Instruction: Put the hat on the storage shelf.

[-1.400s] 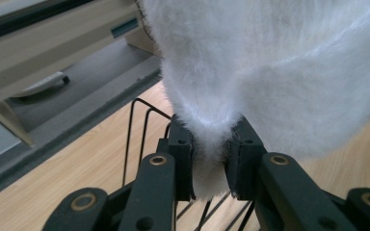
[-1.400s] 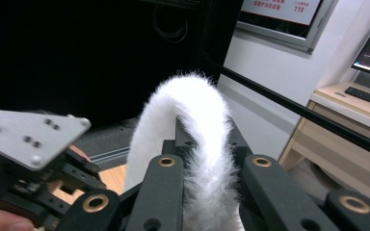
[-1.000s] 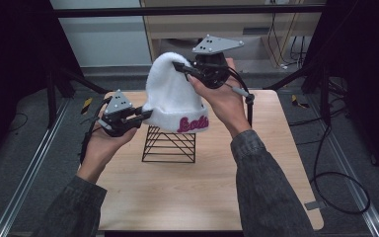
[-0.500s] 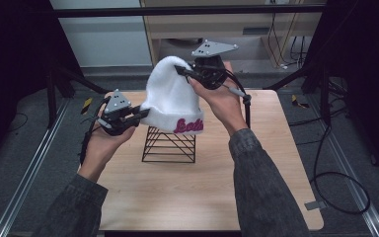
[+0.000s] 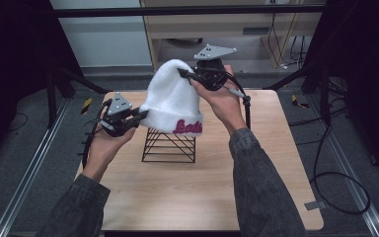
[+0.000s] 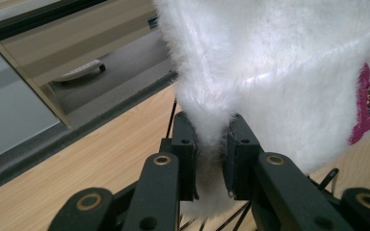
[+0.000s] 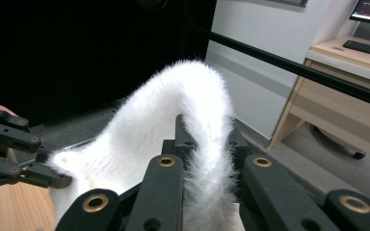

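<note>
A fluffy white beanie [image 5: 170, 101] with pink lettering on its cuff [image 5: 187, 126] hangs in the air above a black wire stand [image 5: 170, 145]. My left gripper [image 5: 140, 115] is shut on the cuff's left edge; in the left gripper view the white fur [image 6: 212, 144] is pinched between the jaws. My right gripper [image 5: 182, 74] is shut on the beanie's crown at the upper right, and the fur [image 7: 207, 144] folds down between its jaws. The beanie's lower edge sits just over the stand's top.
The stand rests near the middle of a light wooden table [image 5: 271, 163]. A wooden cabinet [image 5: 227, 24] stands beyond the far edge. Black frame bars and cables [image 5: 325, 168] run along the right side.
Both grippers have lifted the beanie slightly up and to the left over the stand; the grips are unchanged.
</note>
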A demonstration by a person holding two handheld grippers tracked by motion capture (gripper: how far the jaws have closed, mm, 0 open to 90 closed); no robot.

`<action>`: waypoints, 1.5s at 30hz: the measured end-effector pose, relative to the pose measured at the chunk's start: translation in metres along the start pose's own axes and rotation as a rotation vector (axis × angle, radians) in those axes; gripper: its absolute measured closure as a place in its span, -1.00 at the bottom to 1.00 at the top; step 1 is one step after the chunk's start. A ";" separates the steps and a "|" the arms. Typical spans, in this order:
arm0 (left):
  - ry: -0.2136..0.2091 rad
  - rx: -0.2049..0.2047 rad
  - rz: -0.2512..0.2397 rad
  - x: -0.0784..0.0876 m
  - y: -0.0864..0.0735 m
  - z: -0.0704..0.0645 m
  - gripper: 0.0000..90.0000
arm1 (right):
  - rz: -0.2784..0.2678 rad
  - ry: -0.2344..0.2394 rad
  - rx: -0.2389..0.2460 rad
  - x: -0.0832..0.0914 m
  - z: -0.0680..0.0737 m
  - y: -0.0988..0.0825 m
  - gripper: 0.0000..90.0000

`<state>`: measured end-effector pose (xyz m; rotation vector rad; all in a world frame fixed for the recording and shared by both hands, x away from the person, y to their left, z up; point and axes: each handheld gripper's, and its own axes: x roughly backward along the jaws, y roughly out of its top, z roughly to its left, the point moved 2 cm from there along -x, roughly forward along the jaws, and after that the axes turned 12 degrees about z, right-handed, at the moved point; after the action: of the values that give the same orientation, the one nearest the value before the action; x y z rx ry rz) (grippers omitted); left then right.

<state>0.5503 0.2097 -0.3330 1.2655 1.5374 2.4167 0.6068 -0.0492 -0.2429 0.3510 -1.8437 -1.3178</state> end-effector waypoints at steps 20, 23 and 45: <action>0.015 0.027 -0.024 -0.005 -0.024 0.005 0.71 | 0.000 0.032 0.031 -0.006 0.013 -0.004 0.83; 0.011 0.035 -0.029 -0.006 -0.029 0.004 0.71 | 0.003 0.039 0.049 -0.006 0.017 -0.005 0.83; -0.008 0.045 0.001 -0.026 -0.046 -0.007 0.69 | 0.030 0.067 0.085 -0.011 0.016 -0.030 0.83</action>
<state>0.5454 0.2175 -0.3852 1.2822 1.5977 2.3885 0.5947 -0.0436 -0.2762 0.4068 -1.8455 -1.1959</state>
